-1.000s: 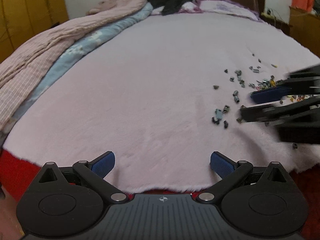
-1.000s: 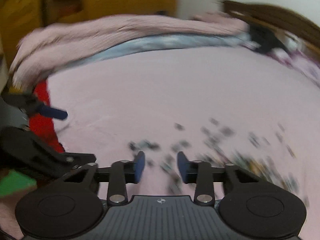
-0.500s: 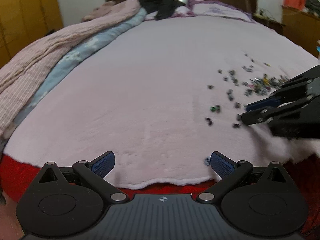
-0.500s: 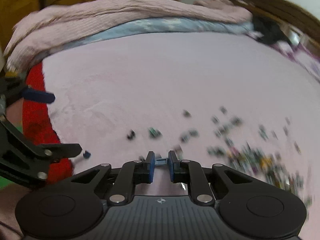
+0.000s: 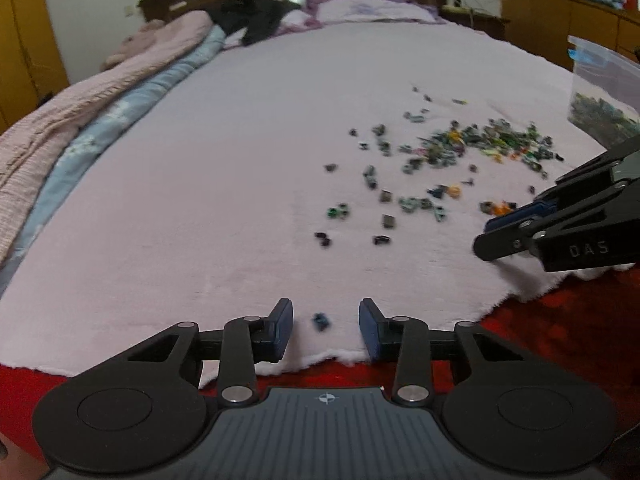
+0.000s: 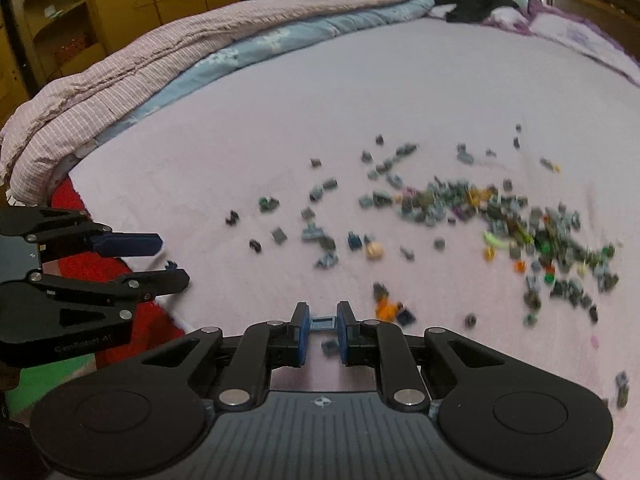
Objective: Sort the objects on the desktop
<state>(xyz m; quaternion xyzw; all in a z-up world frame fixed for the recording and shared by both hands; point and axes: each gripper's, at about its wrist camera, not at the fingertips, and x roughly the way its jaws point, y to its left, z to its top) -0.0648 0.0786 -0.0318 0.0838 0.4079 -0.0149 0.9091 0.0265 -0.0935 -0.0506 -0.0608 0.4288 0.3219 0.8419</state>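
Left gripper [image 5: 325, 326] jaws narrowed since earlier, spread around small dark-blue piece [image 5: 321, 321] at pink blanket's [image 5: 240, 160] near edge | right gripper [image 6: 323, 326] pinching flat grey-blue plastic brick [image 6: 322, 322] | clear plastic bag [image 5: 604, 92], far right, holds mixed small bricks | scattered brick pile [image 6: 480, 216] right of centre

Right tool [image 6: 323, 326] clamped tight; left tool [image 5: 325, 330] half-open, low

A pale pink blanket [image 5: 240, 160] covers the bed, strewn with small bricks [image 6: 460, 208]. Folded quilts [image 5: 80, 120] line one side; pillows [image 5: 360, 10] and dark clothing [image 5: 256, 16] lie by the headboard.
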